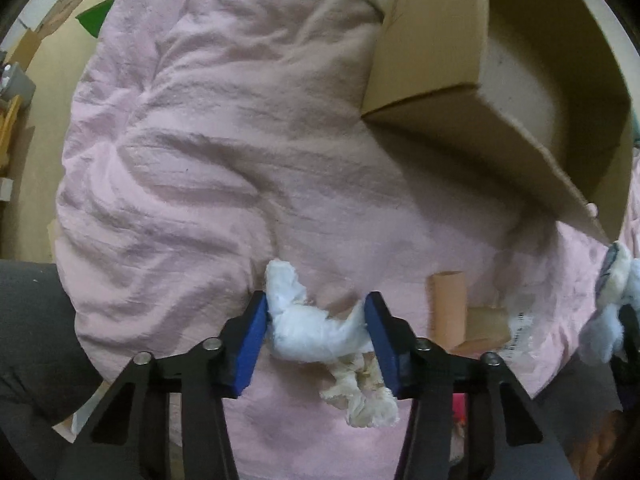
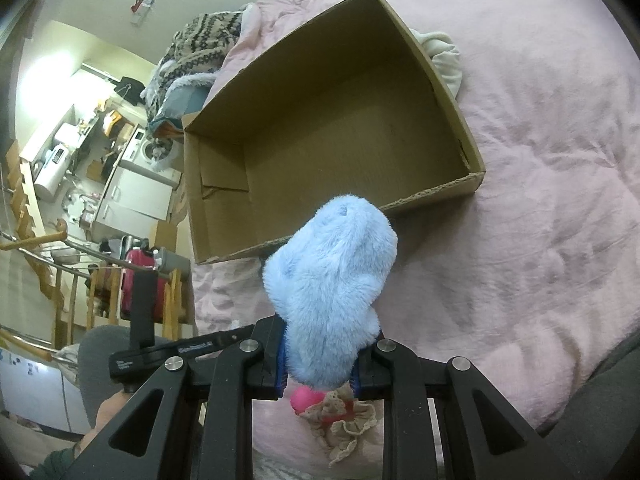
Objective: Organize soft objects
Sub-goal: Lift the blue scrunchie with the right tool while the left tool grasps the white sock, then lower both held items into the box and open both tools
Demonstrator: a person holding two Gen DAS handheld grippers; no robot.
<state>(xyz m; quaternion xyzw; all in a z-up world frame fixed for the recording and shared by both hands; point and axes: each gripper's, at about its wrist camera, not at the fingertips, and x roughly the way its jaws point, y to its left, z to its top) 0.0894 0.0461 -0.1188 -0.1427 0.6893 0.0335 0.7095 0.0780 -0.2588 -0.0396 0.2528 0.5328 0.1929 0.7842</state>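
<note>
Left gripper [image 1: 316, 334] is held low over the pink bedspread [image 1: 208, 152], fingers pointing up the bed past the box's left side; its blue pads sit spread on either end of a white cloth bundle [image 1: 308, 328], touching it, firm grip unclear; bundle's long axis runs across, pad to pad; a cream frilly cloth [image 1: 360, 392] lies just below it. Right gripper [image 2: 320, 364] is clamped on a blue plush toy [image 2: 332, 288], just short of the box's near wall; toy's long axis points toward the box. Cardboard box [image 2: 432, 80] sits open on the bedspread; its visible floor is bare.
</note>
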